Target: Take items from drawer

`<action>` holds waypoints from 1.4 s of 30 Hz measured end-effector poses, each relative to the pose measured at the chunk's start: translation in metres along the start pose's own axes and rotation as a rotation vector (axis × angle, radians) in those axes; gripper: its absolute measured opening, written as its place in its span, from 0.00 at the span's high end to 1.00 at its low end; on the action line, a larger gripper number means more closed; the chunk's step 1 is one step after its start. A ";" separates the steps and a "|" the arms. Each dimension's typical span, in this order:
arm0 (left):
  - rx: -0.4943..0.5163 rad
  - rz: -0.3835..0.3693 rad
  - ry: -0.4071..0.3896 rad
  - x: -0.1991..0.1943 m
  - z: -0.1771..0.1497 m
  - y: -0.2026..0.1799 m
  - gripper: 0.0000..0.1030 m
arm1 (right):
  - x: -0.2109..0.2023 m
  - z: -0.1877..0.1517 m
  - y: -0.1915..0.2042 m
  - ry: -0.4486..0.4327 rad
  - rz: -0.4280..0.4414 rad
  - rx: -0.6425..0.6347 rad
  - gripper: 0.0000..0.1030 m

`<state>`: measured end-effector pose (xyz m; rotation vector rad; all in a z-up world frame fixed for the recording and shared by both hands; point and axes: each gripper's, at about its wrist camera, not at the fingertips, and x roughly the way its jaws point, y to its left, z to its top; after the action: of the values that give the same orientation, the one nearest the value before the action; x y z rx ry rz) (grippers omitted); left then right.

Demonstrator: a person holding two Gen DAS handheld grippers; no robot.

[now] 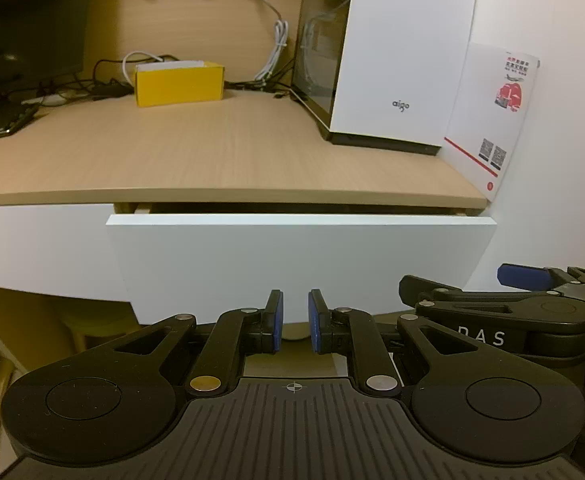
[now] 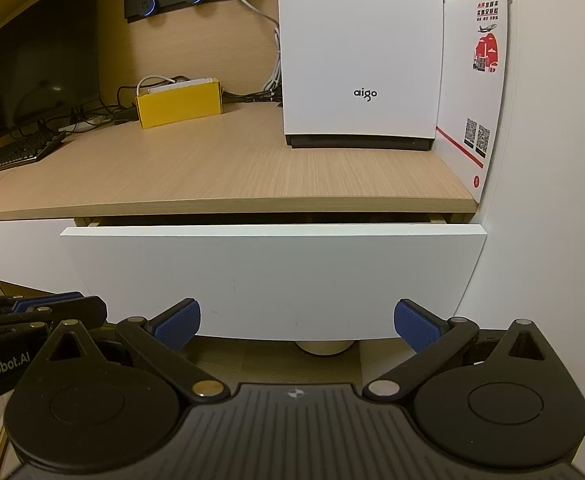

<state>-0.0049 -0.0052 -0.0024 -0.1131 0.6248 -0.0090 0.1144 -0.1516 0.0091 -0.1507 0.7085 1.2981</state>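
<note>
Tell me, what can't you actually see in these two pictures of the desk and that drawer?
- Inside of the drawer: both views, hidden by its white front and the desktop above; only a dark slit shows.
- Contents of the yellow box: both views, walls hide all but a white edge.
- Small print and codes on the card: too small.
- Monitor: cut off by the left edge.

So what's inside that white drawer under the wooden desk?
The white drawer is barely open; only a dark gap shows under the wooden desk. Its contents are hidden.
</note>
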 end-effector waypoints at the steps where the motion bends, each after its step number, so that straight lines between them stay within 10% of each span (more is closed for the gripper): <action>1: 0.000 -0.001 -0.001 0.000 0.000 0.000 0.84 | 0.000 0.000 -0.001 0.000 0.000 0.001 0.00; 42: -0.005 -0.024 0.003 0.008 0.003 -0.002 0.84 | 0.000 -0.001 -0.001 0.023 0.055 0.033 0.00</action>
<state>0.0036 -0.0077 -0.0046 -0.1248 0.6269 -0.0305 0.1151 -0.1521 0.0076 -0.1204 0.7577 1.3379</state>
